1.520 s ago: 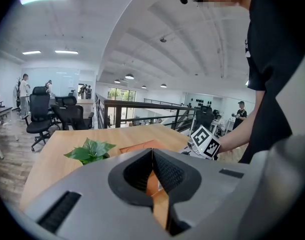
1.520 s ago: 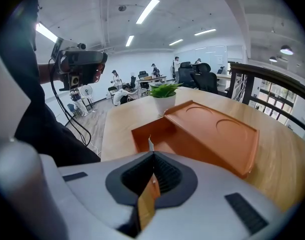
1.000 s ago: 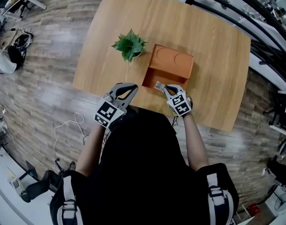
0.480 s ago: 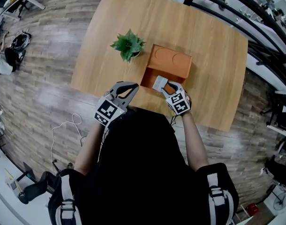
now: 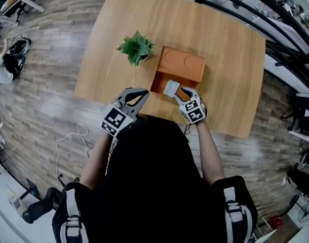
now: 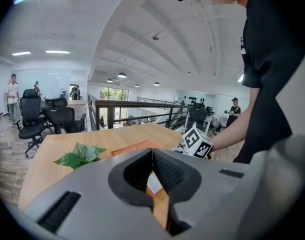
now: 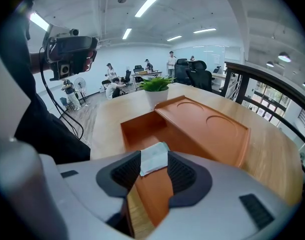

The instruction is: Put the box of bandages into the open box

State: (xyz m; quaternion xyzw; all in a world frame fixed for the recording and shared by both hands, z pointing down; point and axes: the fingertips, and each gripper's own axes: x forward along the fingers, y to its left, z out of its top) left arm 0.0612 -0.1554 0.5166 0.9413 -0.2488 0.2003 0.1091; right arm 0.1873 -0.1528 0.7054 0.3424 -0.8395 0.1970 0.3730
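Bandages [image 5: 170, 88]: lying flat inside the open box [image 5: 185, 65], at its near end.
Right gripper [image 5: 181, 94]: over the box's near wall, jaws spread, pads flanking the bandages without pressing.
Left gripper [image 5: 137, 95]: near-left of the box, jaws pressed together, empty.
Progress: I judge placement done; only backing the right gripper away remains.

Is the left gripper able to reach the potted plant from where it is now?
Probably yes: only bare tabletop lies between the left gripper and the potted plant, though its shut jaws would have to open first.
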